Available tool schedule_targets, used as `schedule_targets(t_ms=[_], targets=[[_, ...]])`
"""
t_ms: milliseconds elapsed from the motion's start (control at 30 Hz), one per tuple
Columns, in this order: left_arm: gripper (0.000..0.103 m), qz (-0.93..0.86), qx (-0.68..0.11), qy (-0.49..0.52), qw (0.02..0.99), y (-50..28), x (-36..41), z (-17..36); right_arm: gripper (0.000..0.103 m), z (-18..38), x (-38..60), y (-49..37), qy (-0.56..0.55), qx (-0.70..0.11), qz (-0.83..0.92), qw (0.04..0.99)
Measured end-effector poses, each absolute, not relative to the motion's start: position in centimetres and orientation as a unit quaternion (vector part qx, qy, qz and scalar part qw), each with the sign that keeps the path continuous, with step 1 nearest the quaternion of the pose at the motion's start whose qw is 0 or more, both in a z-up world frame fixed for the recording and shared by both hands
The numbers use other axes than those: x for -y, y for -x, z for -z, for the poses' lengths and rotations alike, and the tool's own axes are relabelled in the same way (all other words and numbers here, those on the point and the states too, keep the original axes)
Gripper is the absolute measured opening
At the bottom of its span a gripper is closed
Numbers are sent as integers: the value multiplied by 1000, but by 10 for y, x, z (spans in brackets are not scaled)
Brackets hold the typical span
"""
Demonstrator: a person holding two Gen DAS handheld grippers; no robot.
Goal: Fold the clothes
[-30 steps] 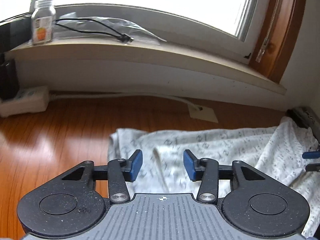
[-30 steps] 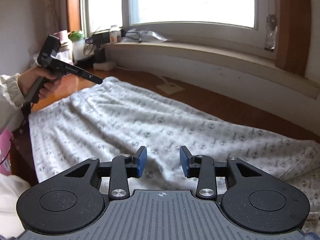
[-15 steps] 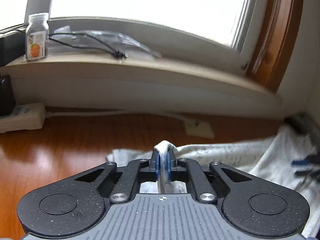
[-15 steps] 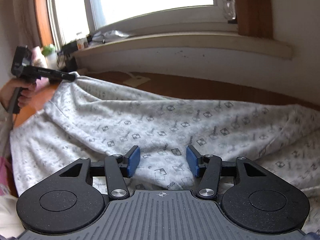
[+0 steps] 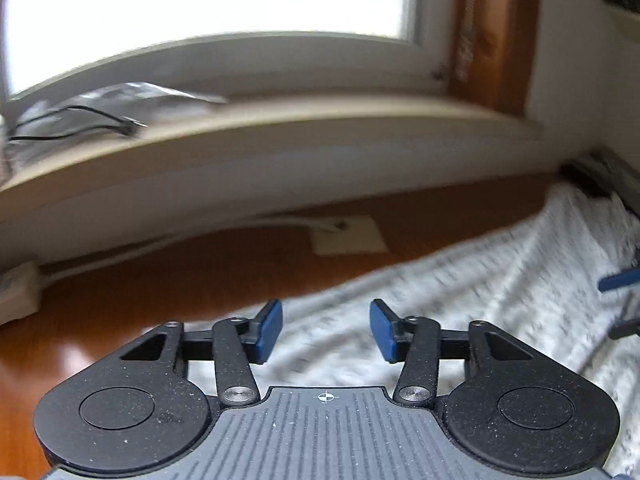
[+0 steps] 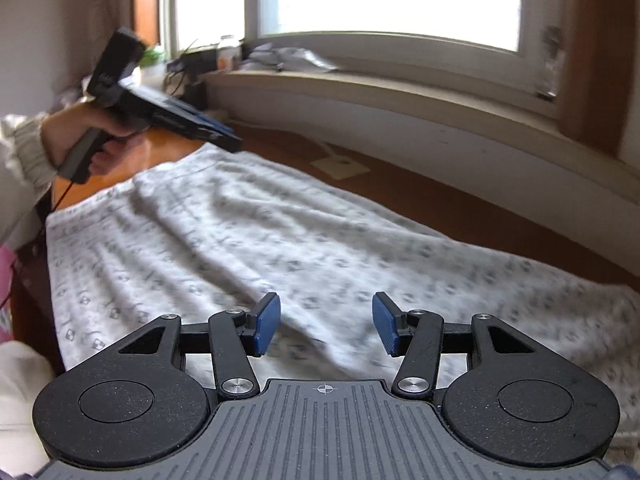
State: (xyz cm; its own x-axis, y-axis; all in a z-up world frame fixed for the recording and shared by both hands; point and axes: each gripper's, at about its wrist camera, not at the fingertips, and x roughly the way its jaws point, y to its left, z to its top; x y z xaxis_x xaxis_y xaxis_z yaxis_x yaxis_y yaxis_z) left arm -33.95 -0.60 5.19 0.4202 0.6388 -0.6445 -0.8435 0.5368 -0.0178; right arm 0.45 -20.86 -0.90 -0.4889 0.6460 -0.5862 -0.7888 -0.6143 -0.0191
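Observation:
A white garment with a small grey print [image 6: 280,240] lies spread on the wooden table [image 6: 460,208]. It also shows in the left wrist view [image 5: 480,280]. My left gripper [image 5: 326,330] is open and empty, just above the garment's far left corner. In the right wrist view the left gripper [image 6: 228,142] is held in a hand above that corner, apart from the cloth. My right gripper [image 6: 326,328] is open and empty, low over the garment's near part. Its blue fingertips [image 5: 618,280] show at the right edge of the left wrist view.
A window sill [image 5: 280,128] runs along the back with a black cable [image 5: 80,120] and a plastic bag on it. A white power strip [image 5: 16,292] and a white card [image 5: 348,234] lie on the table near the wall. Jars and a plant [image 6: 228,52] stand at the far left.
My left gripper was shut on a fold of the garment's corner half a second ago; it has opened, let the cloth drop, and lifted. The garment has settled flatter. My right gripper stays open.

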Motion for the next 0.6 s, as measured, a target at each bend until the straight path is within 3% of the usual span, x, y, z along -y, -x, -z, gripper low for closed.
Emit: schedule_targets(t_ms=[67, 133, 200, 367, 467, 600], targets=[[48, -441, -313, 175, 823, 333, 3, -43, 42, 12, 208, 5, 294, -120, -852, 416], [47, -439, -316, 184, 821, 332, 0, -36, 12, 15, 206, 10, 307, -118, -848, 416], [46, -438, -319, 192, 819, 332, -3, -30, 4, 11, 210, 9, 299, -112, -851, 416], [44, -439, -320, 193, 817, 335, -2, -29, 4, -11, 241, -5, 263, -95, -869, 408], [44, -440, -322, 194, 816, 336, -1, -29, 6, 2, 241, -2, 295, -95, -858, 410], [51, -444, -335, 184, 810, 325, -3, -32, 34, 0, 242, -14, 290, -109, -860, 406]])
